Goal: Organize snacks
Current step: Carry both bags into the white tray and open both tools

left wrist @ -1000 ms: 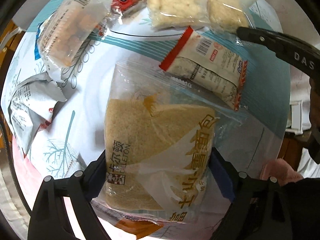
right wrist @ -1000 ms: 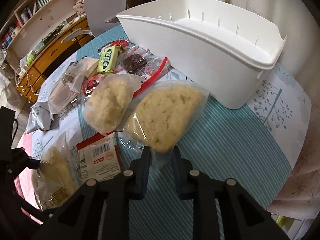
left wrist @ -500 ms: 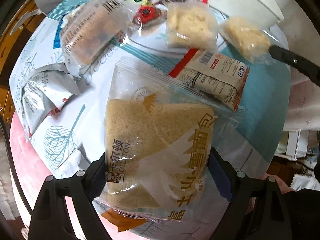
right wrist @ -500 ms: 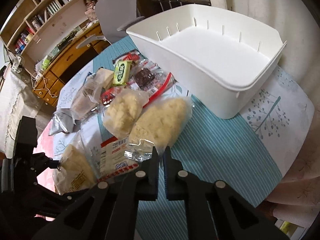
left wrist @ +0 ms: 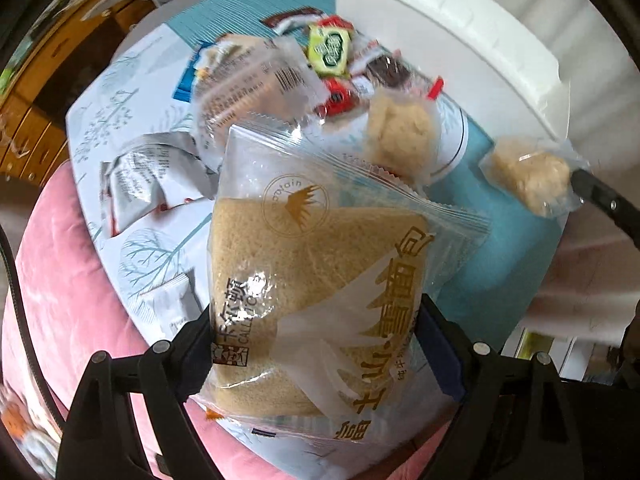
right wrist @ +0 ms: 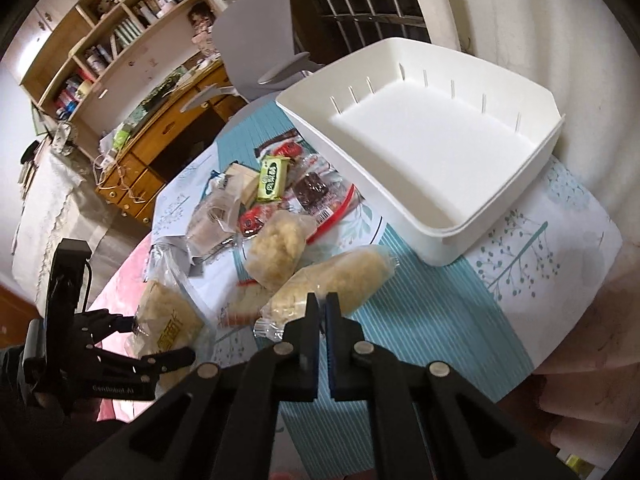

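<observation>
My left gripper [left wrist: 316, 332] is shut on a large clear bag of brown cake [left wrist: 312, 264] and holds it above the table; it also shows in the right wrist view [right wrist: 168, 320]. My right gripper [right wrist: 322, 304] is shut on the edge of a pale crumbly cake packet [right wrist: 336, 280], lifted off the table; that packet also shows in the left wrist view [left wrist: 532, 178]. The white bin [right wrist: 500, 208] stands empty at the back right. A second pale cake packet [right wrist: 276, 248] lies on the table.
Several small snacks lie in a pile near the bin: a green packet [right wrist: 272, 180], a dark brownie packet [right wrist: 316, 192], a red candy [right wrist: 252, 218], a long clear wafer pack [left wrist: 256, 84] and a grey foil bag [left wrist: 148, 184]. A pink cushion [left wrist: 60, 280] lies beside the table.
Both grippers have risen with their packets. The right gripper closed on the pale cake packet's edge and lifted it toward the bin. The brown cake bag now hangs higher over the table.
</observation>
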`<control>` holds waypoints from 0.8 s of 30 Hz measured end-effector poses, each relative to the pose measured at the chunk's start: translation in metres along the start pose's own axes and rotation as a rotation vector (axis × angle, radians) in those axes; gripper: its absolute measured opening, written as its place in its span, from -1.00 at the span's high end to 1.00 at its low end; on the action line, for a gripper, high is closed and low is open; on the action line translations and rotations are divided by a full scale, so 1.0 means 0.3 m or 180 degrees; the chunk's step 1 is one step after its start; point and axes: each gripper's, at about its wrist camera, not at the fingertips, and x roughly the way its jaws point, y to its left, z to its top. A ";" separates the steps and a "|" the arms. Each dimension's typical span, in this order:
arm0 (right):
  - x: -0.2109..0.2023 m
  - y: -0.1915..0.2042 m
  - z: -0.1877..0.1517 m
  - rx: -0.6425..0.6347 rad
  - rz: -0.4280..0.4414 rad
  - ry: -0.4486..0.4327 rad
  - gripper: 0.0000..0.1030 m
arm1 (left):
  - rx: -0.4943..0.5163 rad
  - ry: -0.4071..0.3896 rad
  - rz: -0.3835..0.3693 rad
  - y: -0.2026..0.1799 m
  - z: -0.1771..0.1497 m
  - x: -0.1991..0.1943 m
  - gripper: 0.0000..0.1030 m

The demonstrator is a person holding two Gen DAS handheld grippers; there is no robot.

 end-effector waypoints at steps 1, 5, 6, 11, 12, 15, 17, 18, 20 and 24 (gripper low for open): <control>-0.011 -0.001 0.008 -0.0041 0.0023 0.0002 0.96 | -0.0071 -0.0045 -0.0001 0.001 -0.001 -0.025 -0.71; -0.054 -0.004 0.058 -0.0258 0.0118 0.0014 0.96 | -0.0310 -0.0124 0.0002 -0.014 0.022 -0.092 -0.72; -0.069 -0.005 0.074 -0.0318 0.0155 0.0012 0.96 | -0.0386 -0.0137 0.0008 -0.026 0.026 -0.119 -0.72; -0.143 -0.001 0.151 -0.0655 0.0422 -0.0032 0.96 | -0.0772 -0.0250 -0.0194 -0.130 0.063 -0.238 -0.72; -0.163 0.002 0.171 -0.0767 0.0469 -0.0057 0.96 | -0.0830 -0.0305 -0.0229 -0.142 0.074 -0.254 -0.72; -0.204 0.003 0.214 -0.0975 0.0593 -0.0130 0.96 | -0.0940 -0.0478 -0.0240 -0.190 0.110 -0.310 -0.73; -0.226 -0.001 0.241 -0.1094 0.0653 -0.0167 0.96 | -0.0970 -0.0561 -0.0231 -0.224 0.133 -0.340 -0.73; -0.238 -0.006 0.258 -0.1167 0.0676 -0.0188 0.96 | -0.0987 -0.0613 -0.0245 -0.247 0.149 -0.352 -0.73; -0.257 -0.021 0.288 -0.1304 0.0696 -0.0230 0.96 | -0.1004 -0.0689 -0.0271 -0.288 0.178 -0.368 -0.73; -0.282 -0.065 0.335 -0.1502 0.0707 -0.0275 0.96 | -0.1044 -0.0861 -0.0323 -0.380 0.246 -0.388 -0.73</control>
